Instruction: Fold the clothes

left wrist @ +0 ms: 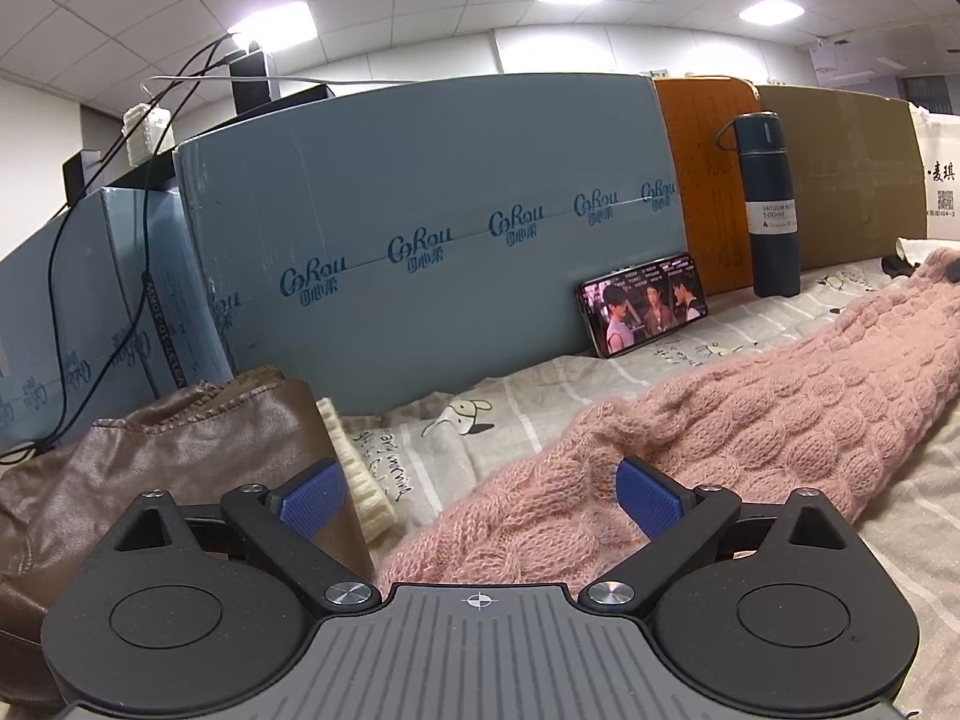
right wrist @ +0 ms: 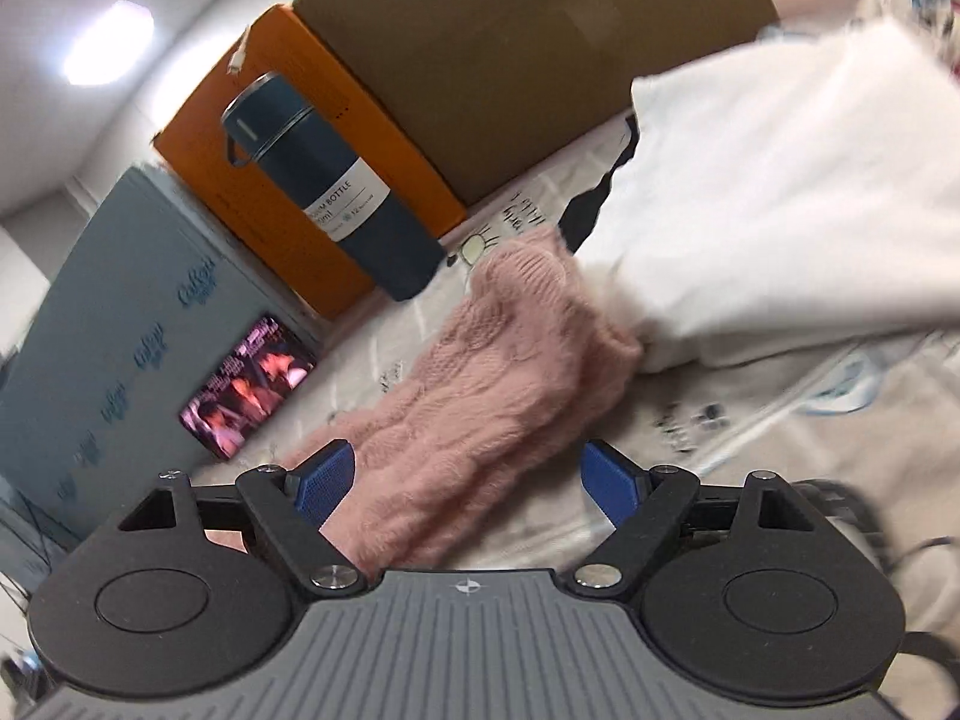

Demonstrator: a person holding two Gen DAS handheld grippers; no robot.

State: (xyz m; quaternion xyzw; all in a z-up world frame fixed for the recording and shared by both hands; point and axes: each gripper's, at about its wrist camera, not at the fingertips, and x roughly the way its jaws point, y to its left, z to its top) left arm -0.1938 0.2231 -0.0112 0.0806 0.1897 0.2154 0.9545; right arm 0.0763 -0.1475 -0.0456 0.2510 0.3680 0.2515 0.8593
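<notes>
A pink sweater (left wrist: pixel 750 396) lies stretched out across a bed sheet (left wrist: pixel 522 402) printed with little cartoon animals, and both claws are set over it with nothing held. The left claw (left wrist: pixel 480 492) stands wide open, its blue pads apart, with one end of the knit directly between and below them; the right pad sits close above the fabric, though contact cannot be confirmed. The right claw (right wrist: pixel 468 480) is likewise open, hovering over the other end of the sweater (right wrist: pixel 498 372), where the ribbed edge runs up against a pile of white cloth (right wrist: pixel 798 198). The right view is smeared with blur, so finer detail there is unclear. By my reading this is the reaching stage: the garment is laid long and each claw is lining up on an end, before any fold is made. The next move likely calls for each claw to come down and pinch a firm bite of the thick, stretchy knit, taking only the sweater and not the sheet or the white cloth beside it, then lifting both ends evenly. To the left lies a brown leather garment (left wrist: pixel 150 480); against the boxes at the back lean a phone (left wrist: pixel 642 303) playing a video and a dark flask (left wrist: pixel 771 204), well apart from the claws.
</notes>
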